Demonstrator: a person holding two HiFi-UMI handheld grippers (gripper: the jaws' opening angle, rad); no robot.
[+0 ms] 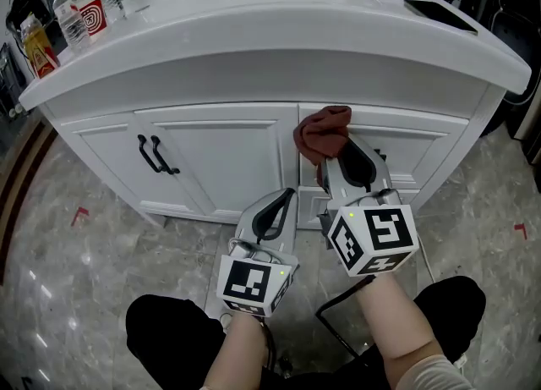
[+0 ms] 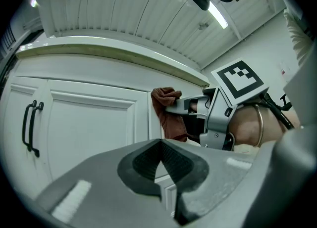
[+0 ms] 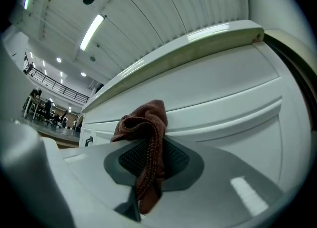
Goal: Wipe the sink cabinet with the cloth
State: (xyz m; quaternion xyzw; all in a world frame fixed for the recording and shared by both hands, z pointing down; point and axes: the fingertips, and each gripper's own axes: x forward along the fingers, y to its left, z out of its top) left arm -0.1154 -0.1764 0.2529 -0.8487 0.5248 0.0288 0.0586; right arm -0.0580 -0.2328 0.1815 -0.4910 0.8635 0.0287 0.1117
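The right gripper (image 1: pixel 336 160) held the red-brown cloth (image 1: pixel 322 130) clamped between its jaws, the bunched end sticking out past them against the sink cabinet (image 1: pixel 220 156) front. The left gripper (image 1: pixel 284 197) hung lower, jaws together and empty.

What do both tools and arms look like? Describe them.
The left tool and right tool are light grey, each with two tapered jaws lined with black ribbed pads. Each carries a white cube with black square markers and a green light. A black cable loops under the right one. The forearms are bare; a pale sleeve edge shows on the right arm.
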